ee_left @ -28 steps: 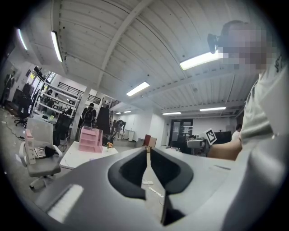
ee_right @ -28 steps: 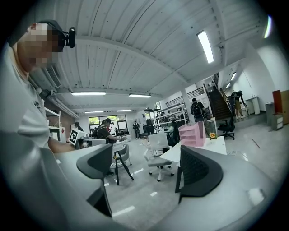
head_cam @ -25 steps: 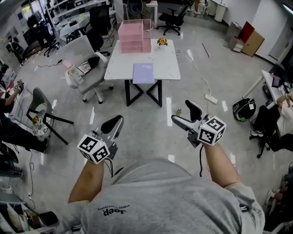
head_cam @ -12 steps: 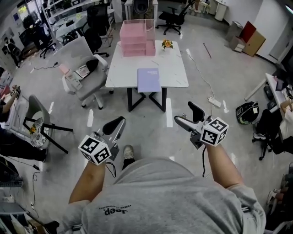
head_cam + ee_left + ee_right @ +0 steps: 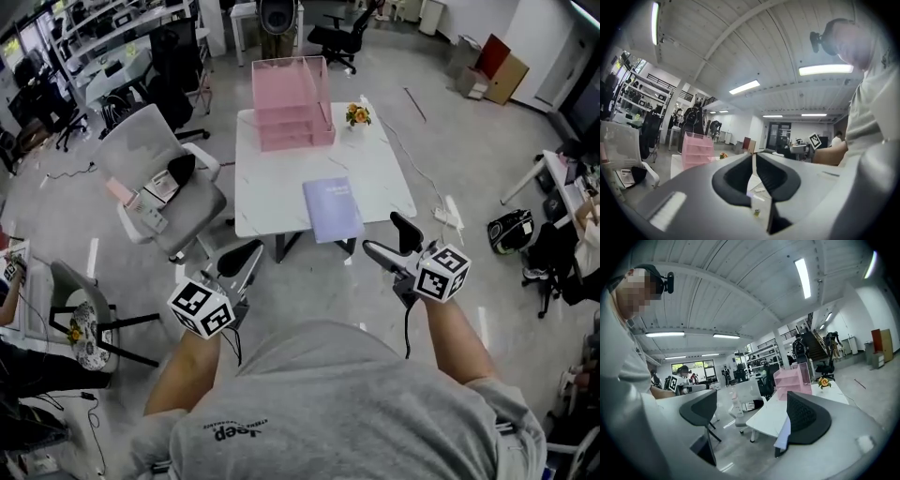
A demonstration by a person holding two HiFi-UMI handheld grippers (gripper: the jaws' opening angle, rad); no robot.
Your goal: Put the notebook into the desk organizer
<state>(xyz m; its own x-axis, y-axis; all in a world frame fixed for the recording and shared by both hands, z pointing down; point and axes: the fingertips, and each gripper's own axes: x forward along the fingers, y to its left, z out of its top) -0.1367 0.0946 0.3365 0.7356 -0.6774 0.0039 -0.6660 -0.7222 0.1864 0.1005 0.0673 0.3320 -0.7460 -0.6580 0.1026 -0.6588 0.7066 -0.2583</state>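
Left gripper: the black two-jaw left gripper [image 5: 752, 159] is hanging low in front of the person, with its jaws pressed together and nothing between them.
Right gripper: the matching black right gripper [image 5: 752, 408] is hovering at about the same height. Its jaws are standing wide apart and gripping nothing (only floor and table are showing through the gap).
Step in hand: looks to me like this is the approach. Both grippers are sitting short of the white marble-look table [image 5: 272, 187] and neither is touching anything yet.
Next move: I'm guessing the open right gripper is the one going in. It'll need to come down at the table's near edge and get a jaw under the cover, since a flat book isn't giving much to pinch.
Notebook: the thin lavender rectangular notebook [image 5: 333, 208] is lying flat and closed at the table's near edge, right of centre. It's turned slightly askew and possibly poking a bit over the edge. The cover is looking soft and plain, with tiny print I can't read.
Organizer: the pink translucent tiered desk organizer [image 5: 292, 94] is standing at the far edge, well apart from the notebook. A little potted orange flower [image 5: 356, 114] is sitting just beside it.
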